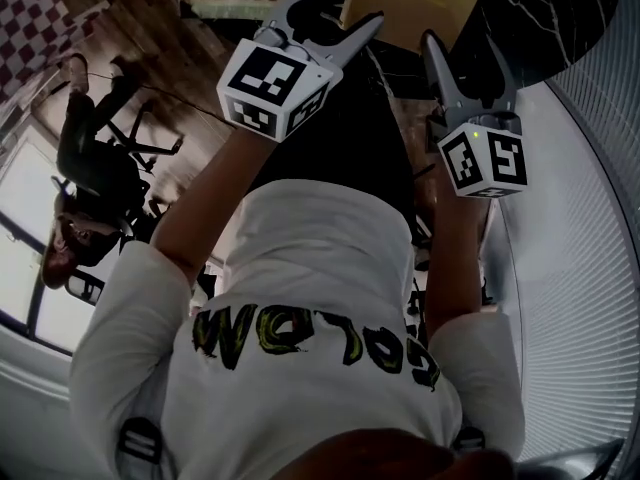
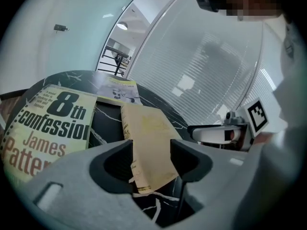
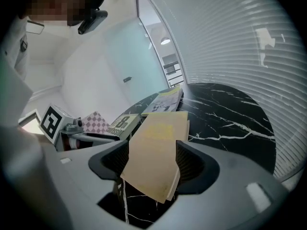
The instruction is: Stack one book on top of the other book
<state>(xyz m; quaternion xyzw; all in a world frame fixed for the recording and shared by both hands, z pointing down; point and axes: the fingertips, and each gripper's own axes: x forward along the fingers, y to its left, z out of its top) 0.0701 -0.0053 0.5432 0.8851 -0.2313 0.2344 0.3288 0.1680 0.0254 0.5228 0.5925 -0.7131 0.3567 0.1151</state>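
Note:
A tan book [image 2: 146, 128] lies on the black marble table [image 2: 103, 121], its near corner showing between the jaws of my left gripper [image 2: 151, 153]. The pads stand apart at either side and do not press on it. From the other side, my right gripper [image 3: 152, 159] frames the same tan book [image 3: 158, 143] in the same way, open. To the left lies the "8th confession" book [image 2: 48, 128], flat and apart from the tan one. In the head view both grippers, left [image 1: 345, 8] and right [image 1: 465, 58], point at the tan book [image 1: 415, 3].
A thin magazine [image 3: 165, 99] lies at the table's far side, beyond both books. A checkered surface [image 3: 96, 121] shows past the table's edge. Slatted blinds [image 1: 590, 218] run along the right. The round table [image 3: 230, 114] has bare marble to the right of the tan book.

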